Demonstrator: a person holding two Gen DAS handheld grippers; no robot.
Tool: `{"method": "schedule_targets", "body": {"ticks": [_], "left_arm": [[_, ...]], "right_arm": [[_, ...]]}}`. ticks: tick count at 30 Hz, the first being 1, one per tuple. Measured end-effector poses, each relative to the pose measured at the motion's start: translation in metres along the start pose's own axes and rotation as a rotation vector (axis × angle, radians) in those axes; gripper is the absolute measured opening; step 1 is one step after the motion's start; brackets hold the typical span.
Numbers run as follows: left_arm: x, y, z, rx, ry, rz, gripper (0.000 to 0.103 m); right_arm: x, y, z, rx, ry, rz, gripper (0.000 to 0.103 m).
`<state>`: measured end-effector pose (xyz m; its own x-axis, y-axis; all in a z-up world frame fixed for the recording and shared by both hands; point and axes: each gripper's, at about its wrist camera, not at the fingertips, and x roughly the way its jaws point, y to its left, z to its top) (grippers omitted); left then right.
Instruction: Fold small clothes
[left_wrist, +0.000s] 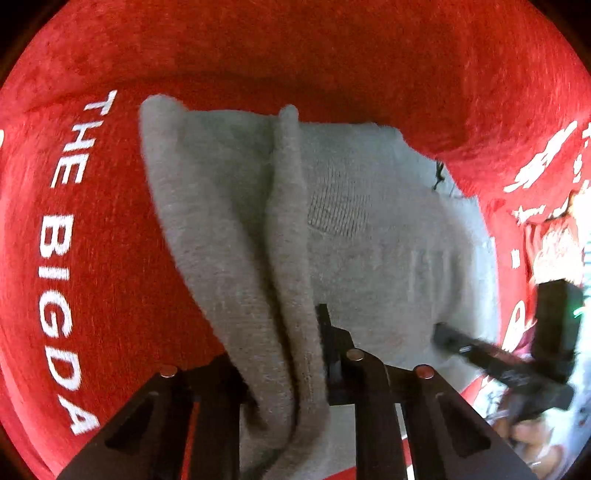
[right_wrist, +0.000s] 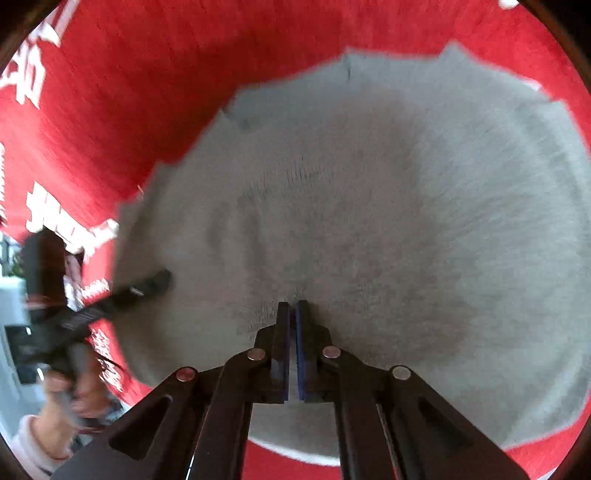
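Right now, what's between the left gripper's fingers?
A bunched fold of the grey garment, pinched by the left gripper, shown in the left wrist view.

The garment (left_wrist: 369, 221) is spread on the printed cloth (left_wrist: 92, 258), one fold raised at the left claw (left_wrist: 288, 354); the right claw (right_wrist: 292, 306) is set on its middle.

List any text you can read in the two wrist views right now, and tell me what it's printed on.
"THE BIGDA", cut off by the picture's edge: white capitals on the red cloth left of the grey garment, left wrist view.
White print on the red cloth's right side: blurred, unreadable.
White print at the left of the right wrist view: blurred, unreadable.
Grey garment: a ribbed patch, no readable text.
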<state>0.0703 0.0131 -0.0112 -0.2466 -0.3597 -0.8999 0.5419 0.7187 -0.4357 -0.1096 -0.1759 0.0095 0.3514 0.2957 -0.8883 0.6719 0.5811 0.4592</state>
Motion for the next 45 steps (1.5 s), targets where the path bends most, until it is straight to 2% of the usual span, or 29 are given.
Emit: {"method": "schedule_targets", "body": {"ticks": [2,5,10,16,21,26,28,30,31,32,33,35,38,39,40,41,42,44,45], "left_arm": [[-0.010,0.003,0.000,-0.047,-0.016,-0.068,0.018],[-0.029,-0.008,0.001,-0.084,-0.057,-0.165,0.018],[-0.046,-0.073,0.004,0.013,-0.093,-0.227,0.018],[-0.043,-0.170,0.003,0.168,-0.083,-0.289,0.018],[0.003,-0.241,-0.002,0.282,-0.035,-0.202,0.018],[0.069,-0.275,-0.018,0.371,0.019,-0.030,0.018],[0.081,-0.280,-0.025,0.401,0.016,0.032,0.019],[0.084,-0.286,-0.032,0.427,0.001,0.080,0.023],[0.082,-0.290,-0.034,0.441,0.004,0.089,0.031],[0.082,-0.293,-0.035,0.451,0.012,0.081,0.045],[0.079,-0.296,-0.037,0.454,0.008,0.068,0.054],[0.075,-0.306,-0.041,0.494,0.002,0.072,0.055],[0.070,-0.327,-0.049,0.594,-0.047,0.138,0.055],[0.063,-0.329,-0.051,0.599,-0.064,0.132,0.055],[0.057,-0.330,-0.049,0.585,-0.069,0.108,0.055],[0.048,-0.325,-0.048,0.555,-0.075,0.062,0.055],[0.042,-0.322,-0.044,0.529,-0.085,0.048,0.055],[0.028,-0.312,-0.041,0.486,-0.119,0.056,0.056],[0.021,-0.304,-0.040,0.464,-0.139,0.077,0.056]], "right_arm": [[-0.004,-0.002,-0.002,-0.004,-0.006,0.012,0.002],[-0.008,-0.013,-0.006,0.033,0.006,0.080,0.002],[-0.034,-0.044,-0.012,0.109,-0.015,0.194,0.005],[-0.086,-0.102,-0.022,0.203,-0.114,0.249,0.005],[-0.110,-0.165,-0.031,0.318,-0.160,0.297,0.005],[-0.111,-0.221,-0.043,0.444,-0.158,0.381,0.008],[-0.109,-0.234,-0.046,0.472,-0.150,0.410,0.018],[-0.109,-0.249,-0.049,0.498,-0.145,0.448,0.021],[-0.107,-0.252,-0.051,0.514,-0.145,0.471,0.021],[-0.108,-0.258,-0.052,0.528,-0.147,0.484,0.021],[-0.109,-0.264,-0.054,0.542,-0.148,0.499,0.021],[-0.107,-0.271,-0.055,0.566,-0.149,0.534,0.022],[-0.109,-0.282,-0.056,0.593,-0.149,0.573,0.025],[-0.114,-0.293,-0.057,0.607,-0.152,0.591,0.028],[-0.111,-0.294,-0.053,0.621,-0.159,0.611,0.036],[-0.111,-0.299,-0.051,0.641,-0.170,0.643,0.040],[-0.112,-0.303,-0.052,0.651,-0.174,0.655,0.044],[-0.116,-0.313,-0.051,0.676,-0.184,0.690,0.049],[-0.113,-0.317,-0.048,0.688,-0.188,0.714,0.055]]}}
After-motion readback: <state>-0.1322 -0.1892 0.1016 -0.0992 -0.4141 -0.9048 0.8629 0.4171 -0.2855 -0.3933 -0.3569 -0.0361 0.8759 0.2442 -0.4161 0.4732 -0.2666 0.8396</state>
